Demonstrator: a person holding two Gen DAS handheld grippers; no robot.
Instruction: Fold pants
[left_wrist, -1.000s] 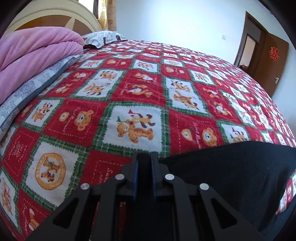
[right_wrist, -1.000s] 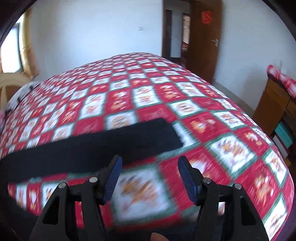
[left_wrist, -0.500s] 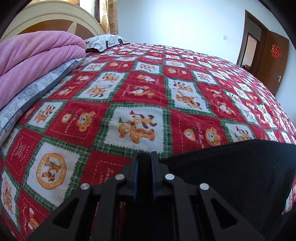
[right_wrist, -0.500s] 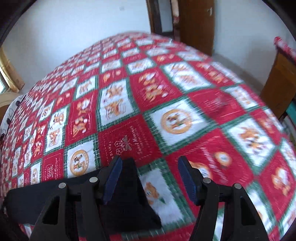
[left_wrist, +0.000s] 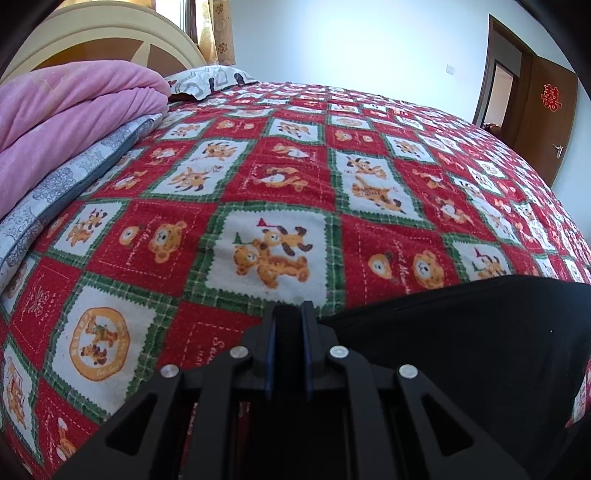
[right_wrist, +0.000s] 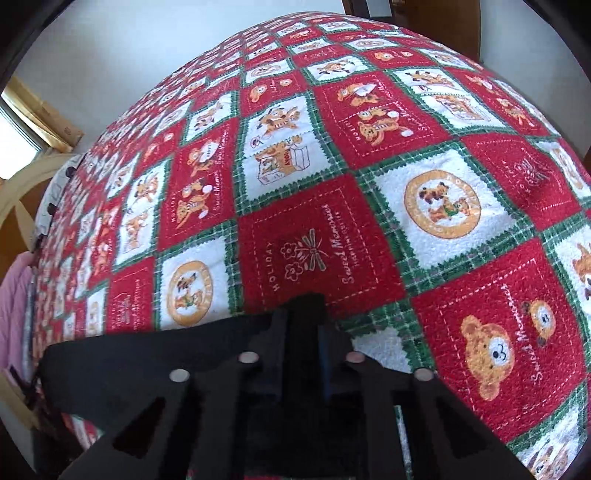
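While our left gripper (left_wrist: 289, 314) pinches one corner of the black pants (left_wrist: 461, 343) on the quilt (left_wrist: 258, 177), our right gripper (right_wrist: 306, 308) has just clamped another corner between its jaws.

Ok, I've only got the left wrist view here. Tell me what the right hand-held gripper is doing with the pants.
Observer: The right hand-held gripper has just been closing and is now shut on black fabric at the end of the pants.
Operator: Say what lies past that end.
Observer: Only the red patchwork bedspread; nothing else lies on it ahead of the gripper.
Operator: Report how the pants run from there.
Observer: They stretch as a flat black band toward the left of the right view, where a pink blanket shows at the edge.
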